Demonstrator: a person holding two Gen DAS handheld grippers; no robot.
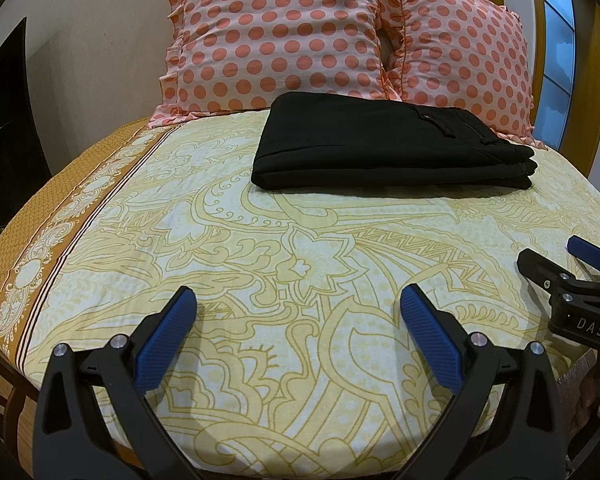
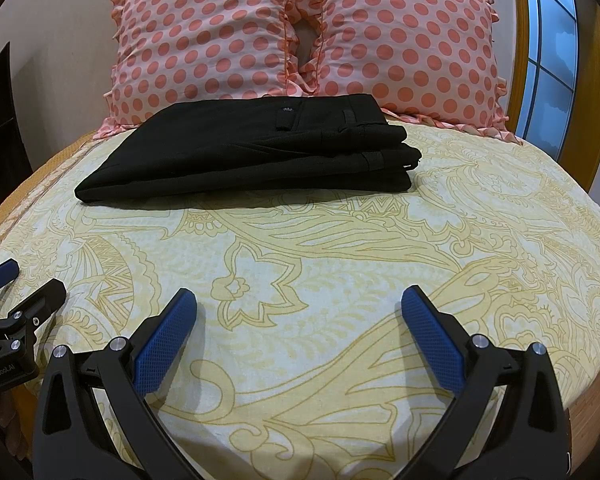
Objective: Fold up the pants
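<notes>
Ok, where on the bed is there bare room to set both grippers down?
Free: the sheet between the folded black pants and the near edge, under the open left gripper and open right gripper. Also right of the pants. Crowded: the far end, pants close against the polka-dot pillows.

The folded black pants (image 1: 380, 148) hide the pillows' (image 1: 284, 36) lower edges; a dark object (image 1: 4, 128) at left is cut off.

place: home bedroom | evidence: bed (image 1: 260, 240) with patterned sheet, polka-dot pillows (image 2: 300, 32)
</notes>
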